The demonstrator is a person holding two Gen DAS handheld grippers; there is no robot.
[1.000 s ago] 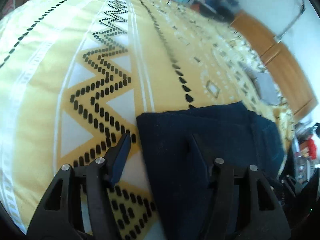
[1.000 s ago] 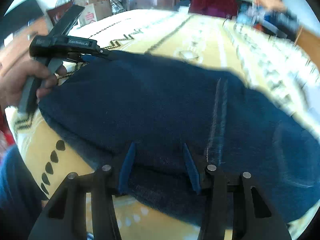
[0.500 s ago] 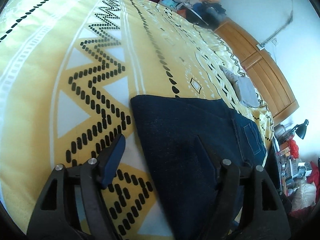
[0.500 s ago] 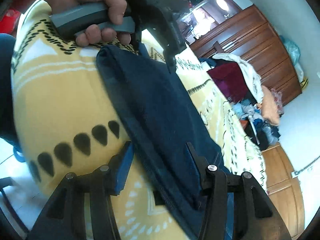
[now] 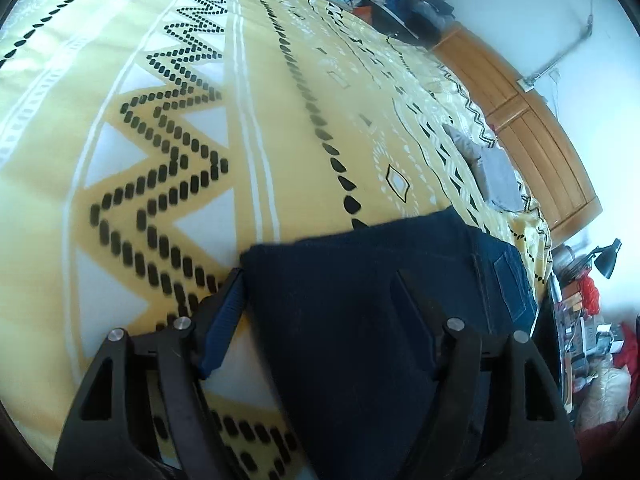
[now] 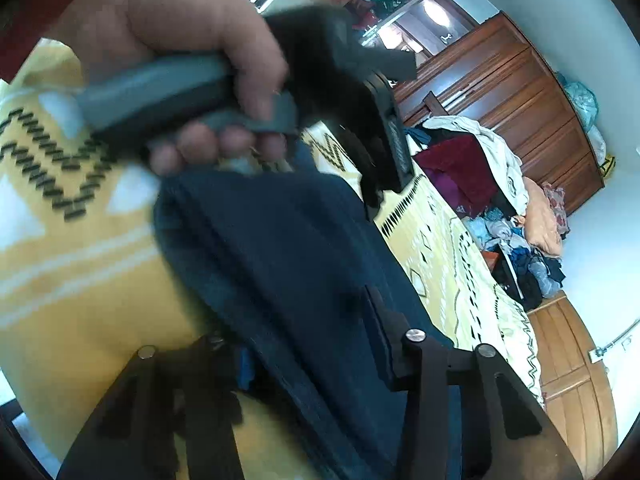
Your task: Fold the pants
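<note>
Biggest risk: the pants (image 5: 360,320) unfold or skew if either side tugs, since neither gripper pinches them. They're dark navy denim, folded into a stack w/ pocket showing, lying on the bed (image 5: 160,100). Left gripper (image 5: 316,300) & right gripper (image 6: 304,344) jaws apart, straddling the fabric.

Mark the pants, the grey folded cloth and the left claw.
pants (image 5: 360,300): left wrist view, top layer of the dark fold.
grey folded cloth (image 5: 494,174): left wrist view, its top face.
left claw (image 5: 316,292): left wrist view, midway between fingertips.
</note>
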